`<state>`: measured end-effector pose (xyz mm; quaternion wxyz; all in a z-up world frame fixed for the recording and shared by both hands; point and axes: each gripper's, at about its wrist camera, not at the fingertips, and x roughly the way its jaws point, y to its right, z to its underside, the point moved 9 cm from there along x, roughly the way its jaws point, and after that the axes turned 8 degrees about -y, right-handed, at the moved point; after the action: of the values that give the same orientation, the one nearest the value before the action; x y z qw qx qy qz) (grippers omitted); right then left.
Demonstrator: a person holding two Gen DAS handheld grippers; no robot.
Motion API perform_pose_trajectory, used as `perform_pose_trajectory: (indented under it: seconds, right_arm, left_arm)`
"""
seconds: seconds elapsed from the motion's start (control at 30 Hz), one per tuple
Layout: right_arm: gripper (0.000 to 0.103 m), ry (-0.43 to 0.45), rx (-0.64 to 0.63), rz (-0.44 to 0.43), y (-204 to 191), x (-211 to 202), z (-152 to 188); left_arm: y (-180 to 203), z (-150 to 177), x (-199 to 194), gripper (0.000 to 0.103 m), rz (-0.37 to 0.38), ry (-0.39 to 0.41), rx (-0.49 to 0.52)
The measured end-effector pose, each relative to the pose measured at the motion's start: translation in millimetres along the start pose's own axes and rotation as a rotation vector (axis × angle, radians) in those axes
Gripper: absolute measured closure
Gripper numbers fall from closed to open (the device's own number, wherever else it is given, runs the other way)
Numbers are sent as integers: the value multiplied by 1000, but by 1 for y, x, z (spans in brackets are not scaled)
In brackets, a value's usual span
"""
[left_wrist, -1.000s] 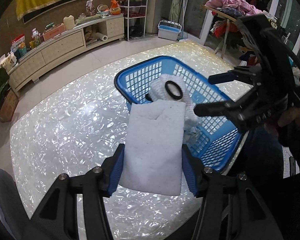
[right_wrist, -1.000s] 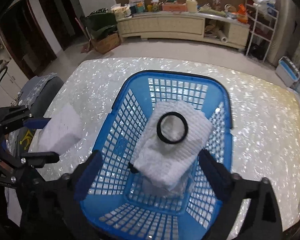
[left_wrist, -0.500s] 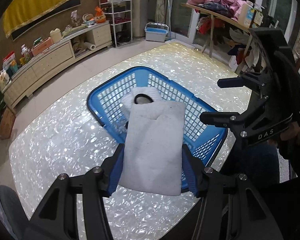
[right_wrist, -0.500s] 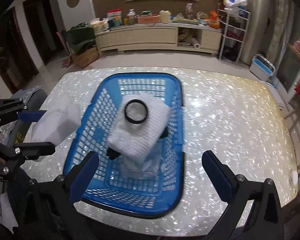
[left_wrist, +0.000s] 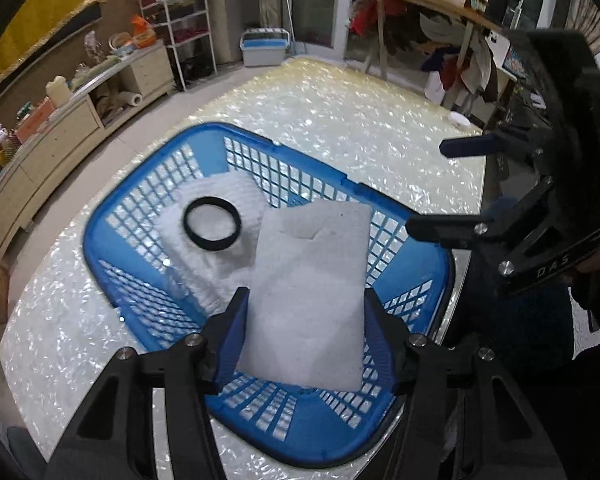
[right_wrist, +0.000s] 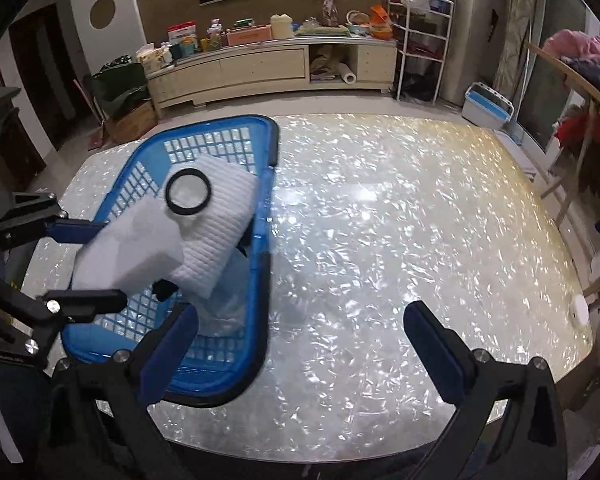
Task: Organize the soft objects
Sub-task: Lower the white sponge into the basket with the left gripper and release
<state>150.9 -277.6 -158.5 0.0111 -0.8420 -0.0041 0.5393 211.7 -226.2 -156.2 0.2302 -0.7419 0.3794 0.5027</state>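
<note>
Item: white foam pad (left_wrist: 308, 300), flat and rectangular, with a small notch near its top edge. Location: lower centre of the left wrist view, clamped by its two long sides between the blue pads of the left gripper (left_wrist: 304, 328), and hanging over the near half of the blue basket (left_wrist: 112, 236).

Item: blue basket, lattice walls, standing on the pearly white table (right_wrist: 380, 240). Contents: a ribbed white cloth (right_wrist: 220, 236) at the centre, a black ring (left_wrist: 212, 227) lying on top of it, and what looks like clear plastic underneath.

Item: right gripper (right_wrist: 300, 344), lower centre of its own view, jaws spread wide and holding nothing, over bare table to the right of the basket.

Step in hand, as judged: putting the foam pad into the basket.

Handling notes: carry the pad fully past the near rim before letting go, so that no corner hangs on the edge. Lower it until it rests on the cloth or the basket floor, then open the jaws; foam is light and may tip if dropped from above. Aim beside the ring rather than on it. Keep the right gripper aside, clear of the basket wall.
</note>
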Motion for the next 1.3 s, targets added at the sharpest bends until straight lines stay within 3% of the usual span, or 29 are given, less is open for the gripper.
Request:
perform_pose_trajectory:
  seconds: [0.73,0.83,1.0,1.17,1.23,1.27,1.3]
  right_arm:
    - [0,-25,42,-23,14,11,3]
    - [0,-24,42,-27,14,9,3]
    - [0,-19,46,-31,15,6,3]
    - [0,-11,50,-34,15,2,4]
    - [0,-8,51,-37,13,0,5]
    - [0,-4,51,-38,12,-1,4]
    - [0,3,50,-40,11,-3,4]
  left_arm:
    - [10,-6,39,47,31,-83,35]
    - [12,-7,38,41,29,-85,42]
    - [12,-8,35,20,13,-79,44]
    - [6,-7,26,17,-40,-56,30]
    - [4,-7,21,10,-48,-41,15]
    - [1,-7,17,0,-51,-33,4]
    - [-1,-8,13,0,-60,-21,-10]
